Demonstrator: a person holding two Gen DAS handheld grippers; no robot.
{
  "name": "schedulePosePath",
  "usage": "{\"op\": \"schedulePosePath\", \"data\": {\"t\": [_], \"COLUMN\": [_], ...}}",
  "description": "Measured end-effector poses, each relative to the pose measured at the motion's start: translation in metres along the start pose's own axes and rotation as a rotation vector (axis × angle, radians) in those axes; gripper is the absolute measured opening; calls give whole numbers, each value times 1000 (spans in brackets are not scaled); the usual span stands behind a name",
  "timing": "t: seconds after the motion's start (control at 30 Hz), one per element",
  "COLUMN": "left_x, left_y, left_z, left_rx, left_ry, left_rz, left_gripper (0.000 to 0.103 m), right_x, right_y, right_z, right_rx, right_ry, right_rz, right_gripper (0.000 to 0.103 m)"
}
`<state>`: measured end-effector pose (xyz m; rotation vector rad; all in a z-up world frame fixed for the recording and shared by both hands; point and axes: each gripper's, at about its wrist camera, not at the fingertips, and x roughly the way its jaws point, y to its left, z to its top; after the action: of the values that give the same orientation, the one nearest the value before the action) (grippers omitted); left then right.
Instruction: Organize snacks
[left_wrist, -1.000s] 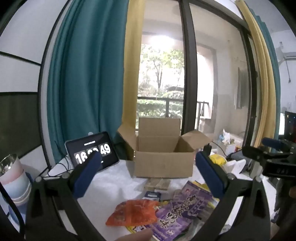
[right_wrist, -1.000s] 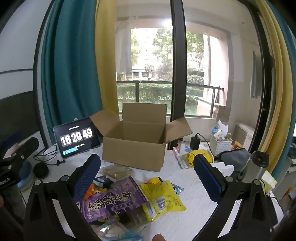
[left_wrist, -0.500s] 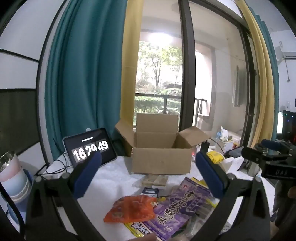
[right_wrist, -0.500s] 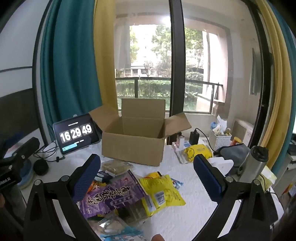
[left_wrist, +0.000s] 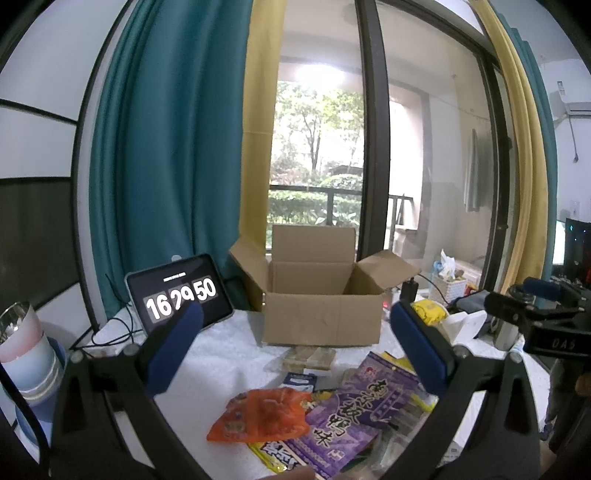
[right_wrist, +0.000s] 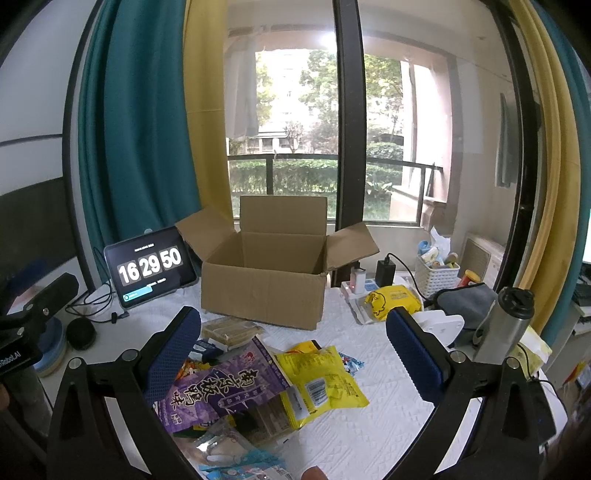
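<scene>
An open cardboard box (left_wrist: 321, 314) (right_wrist: 264, 291) stands at the back of a white-covered table (right_wrist: 369, 424). In front of it lies a heap of snack packs: an orange bag (left_wrist: 262, 415), a purple bag (left_wrist: 354, 410) (right_wrist: 218, 387), a yellow bag (right_wrist: 317, 380) and a tan packet (left_wrist: 310, 356) (right_wrist: 231, 330). My left gripper (left_wrist: 295, 332) hangs open above the heap with nothing between its blue fingers. Over the same heap my right gripper (right_wrist: 293, 332) is open too, and also holds nothing.
A tablet clock (left_wrist: 177, 291) (right_wrist: 149, 267) leans at the back left beside stacked cups (left_wrist: 26, 354). On the right are a yellow pouch (right_wrist: 393, 299), a white basket (right_wrist: 437, 273), a steel bottle (right_wrist: 504, 321) and a charger (right_wrist: 386, 273). The other gripper's body (left_wrist: 543, 317) shows at the right.
Both views have shifted slightly, so the box and snacks sit a little lower and nearer. The clock has ticked from 49 to 50. Both grippers stay open.
</scene>
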<state>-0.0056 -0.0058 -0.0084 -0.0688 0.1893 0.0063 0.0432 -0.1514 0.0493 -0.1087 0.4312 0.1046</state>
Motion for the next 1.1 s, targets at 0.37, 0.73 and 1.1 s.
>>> {"op": "schedulePosePath", "data": {"t": [0.37, 0.73, 1.1], "left_x": [1, 1, 1], "left_y": [-1, -1, 1], "left_z": [0, -1, 0], "left_rx": [1, 0, -2], "left_ry": [4, 11, 20], "left_rz": [3, 11, 18], "left_gripper": [103, 103, 103], "right_x": [0, 0, -1], "right_y": [0, -2, 1], "right_z": [0, -2, -3], "right_rx": [0, 0, -1], "right_ry": [0, -1, 3], "right_rz": [0, 1, 2], "right_gripper": [103, 103, 103]}}
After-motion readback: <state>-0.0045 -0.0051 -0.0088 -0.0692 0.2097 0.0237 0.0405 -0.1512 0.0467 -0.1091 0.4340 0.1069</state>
